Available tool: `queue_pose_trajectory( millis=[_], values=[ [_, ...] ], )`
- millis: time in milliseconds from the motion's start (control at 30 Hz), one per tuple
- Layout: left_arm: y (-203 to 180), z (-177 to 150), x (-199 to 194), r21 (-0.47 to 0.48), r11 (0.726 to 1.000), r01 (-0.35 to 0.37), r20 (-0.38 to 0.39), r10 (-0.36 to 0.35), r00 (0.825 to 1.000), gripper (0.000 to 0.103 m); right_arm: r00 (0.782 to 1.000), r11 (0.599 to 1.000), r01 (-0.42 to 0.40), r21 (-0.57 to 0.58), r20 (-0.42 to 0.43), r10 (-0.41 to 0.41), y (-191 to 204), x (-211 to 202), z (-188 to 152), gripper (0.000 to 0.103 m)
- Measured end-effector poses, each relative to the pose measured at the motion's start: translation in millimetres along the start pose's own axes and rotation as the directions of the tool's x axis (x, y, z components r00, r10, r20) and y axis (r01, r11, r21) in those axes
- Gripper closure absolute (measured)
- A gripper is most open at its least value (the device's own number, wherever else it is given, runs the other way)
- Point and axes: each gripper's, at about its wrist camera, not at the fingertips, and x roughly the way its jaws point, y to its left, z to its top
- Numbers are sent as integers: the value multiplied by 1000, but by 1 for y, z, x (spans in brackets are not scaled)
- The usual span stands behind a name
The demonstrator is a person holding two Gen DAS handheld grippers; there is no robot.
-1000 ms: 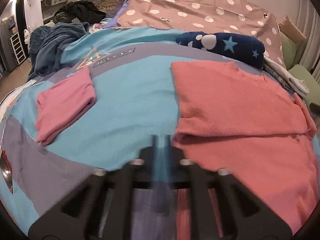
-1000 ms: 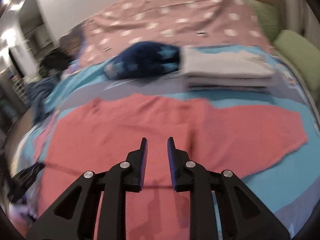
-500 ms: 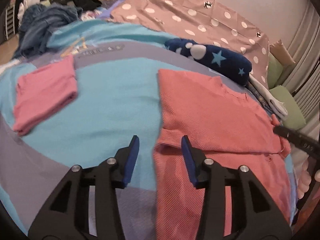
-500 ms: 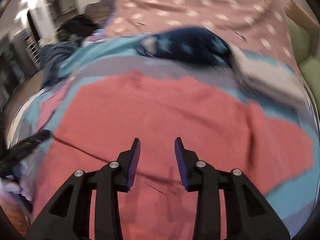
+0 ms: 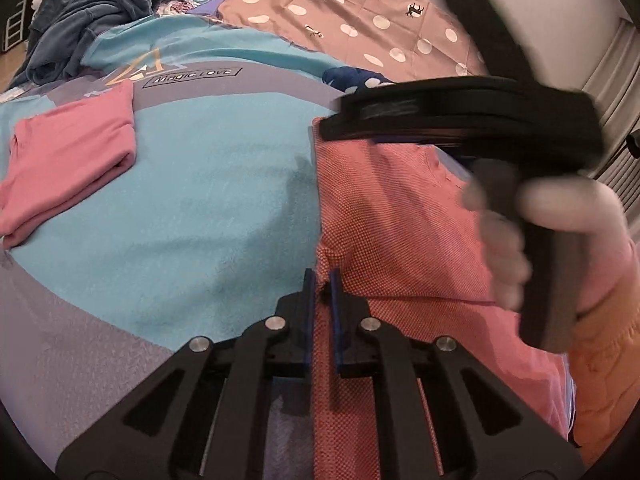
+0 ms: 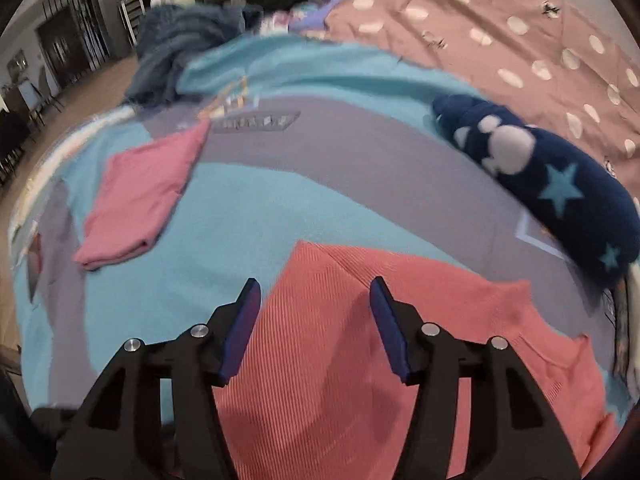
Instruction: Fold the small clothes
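Note:
A coral ribbed shirt (image 5: pixel 400 232) lies spread on the bed, its lower part folded up over itself. My left gripper (image 5: pixel 322 280) is shut on the shirt's left edge, right at the fold line. My right gripper (image 6: pixel 315 292) hovers over the shirt's (image 6: pixel 340 360) far left corner. Its jaws are closing but still stand wide, with the cloth below them and nothing pinched. In the left wrist view a hand (image 5: pixel 560 216) holds that gripper above the shirt and hides part of it. A folded pink garment (image 5: pixel 68 160) rests to the left.
The bed has a turquoise and grey cover (image 5: pixel 220 200). A navy star-patterned roll (image 6: pixel 560 184) lies beyond the shirt, with a polka-dot quilt (image 5: pixel 360 12) behind it. A heap of blue clothes (image 5: pixel 80 28) sits at the far left corner.
My left gripper opened, then shut on the shirt's left edge at the fold. My right gripper swung from the shirt's right side across to its far left corner and now shows in the left view.

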Motion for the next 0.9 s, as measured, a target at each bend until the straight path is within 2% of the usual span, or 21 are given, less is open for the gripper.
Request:
queue_pose_trajectory(
  millis=[33, 133, 233, 333, 400, 433, 533, 600, 667, 733, 767, 800, 900],
  values=[
    [1, -1, 0, -2, 1000, 2, 2, -2, 1000, 96, 1000, 1000, 8, 8, -2, -8, 0, 4, 1, 100],
    [1, -2, -1, -1, 1000, -5, 12, 5, 1000, 96, 998, 999, -12, 50, 66, 9, 0, 8, 10, 102],
    [-1, -4, -3, 11, 1000, -25, 21, 25, 999, 96, 994, 992, -84, 99, 84, 76, -10, 16, 16, 103],
    [1, -4, -6, 0, 1000, -28, 26, 28, 999, 94, 994, 988, -68, 141, 100, 54, -21, -2, 6, 103],
    [5, -4, -8, -19, 999, -30, 32, 30, 999, 93, 987, 987, -67, 147, 154, 44, -33, -36, -13, 99],
    [8, -4, -10, -34, 999, -33, 38, 34, 999, 93, 983, 986, -74, 148, 179, 47, -42, -53, -25, 94],
    [12, -1, -20, -52, 997, -59, 59, 63, 996, 93, 965, 979, -88, 184, 260, 37, -81, -109, -87, 80],
    [6, 2, -29, -23, 998, -57, 85, 59, 995, 93, 958, 961, -76, 268, 287, -4, -121, -139, -141, 75],
    [-7, 4, -38, 15, 999, -46, 103, 44, 994, 93, 956, 913, -41, 405, 281, -82, -172, -162, -197, 74],
    [-23, 11, -38, 56, 998, -27, 101, 22, 995, 93, 953, 821, -25, 570, 262, -154, -225, -179, -253, 73],
    [-32, 12, -36, 71, 997, -22, 92, 15, 996, 93, 949, 733, -46, 679, 258, -180, -258, -188, -288, 73],
    [-44, 15, -30, 92, 996, -6, 73, -1, 997, 93, 945, 626, -91, 775, 266, -192, -289, -195, -324, 73],
    [-71, 21, -7, 138, 990, 1, 19, -4, 1000, 86, 926, 388, -195, 901, 300, -230, -348, -207, -404, 72]
  ],
)
